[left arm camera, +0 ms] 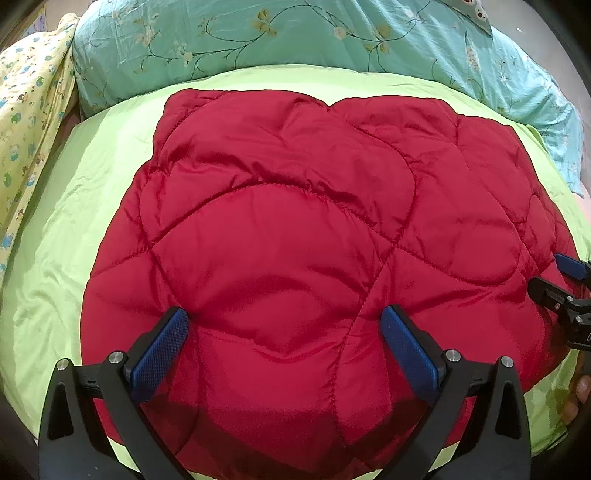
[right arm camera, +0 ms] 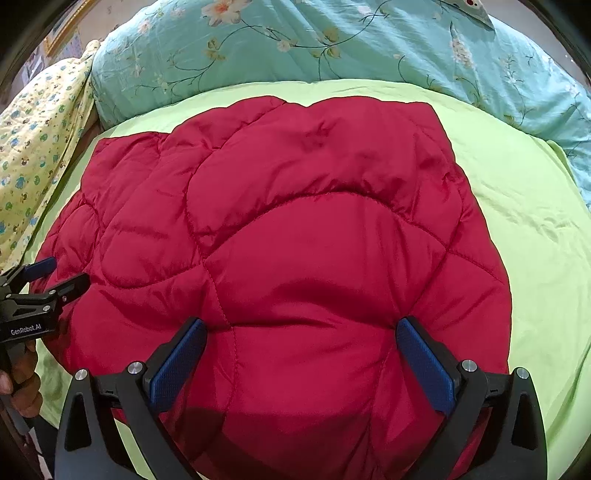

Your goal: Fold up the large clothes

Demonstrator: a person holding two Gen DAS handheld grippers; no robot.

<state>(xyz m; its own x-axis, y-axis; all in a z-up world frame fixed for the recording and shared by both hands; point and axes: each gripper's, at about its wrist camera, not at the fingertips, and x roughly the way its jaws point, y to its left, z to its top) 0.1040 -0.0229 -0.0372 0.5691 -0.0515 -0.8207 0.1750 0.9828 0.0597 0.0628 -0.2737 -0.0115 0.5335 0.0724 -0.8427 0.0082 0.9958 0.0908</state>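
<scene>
A red quilted puffy garment [left arm camera: 295,229] lies spread on the light green sheet; it also fills the middle of the right wrist view [right arm camera: 288,236]. My left gripper [left arm camera: 286,325] is open, its blue pads wide apart over the garment's near left part. My right gripper [right arm camera: 301,334] is open too, over the near right part. The right gripper also shows at the right edge of the left wrist view [left arm camera: 554,277]. The left gripper shows at the left edge of the right wrist view [right arm camera: 62,273]. Neither holds any cloth.
A light green sheet [left arm camera: 74,206] covers the bed. A teal floral quilt [left arm camera: 295,33] is bunched along the far side. A yellow printed cloth [left arm camera: 26,110] lies at the far left. The near edge of the bed is just below the garment.
</scene>
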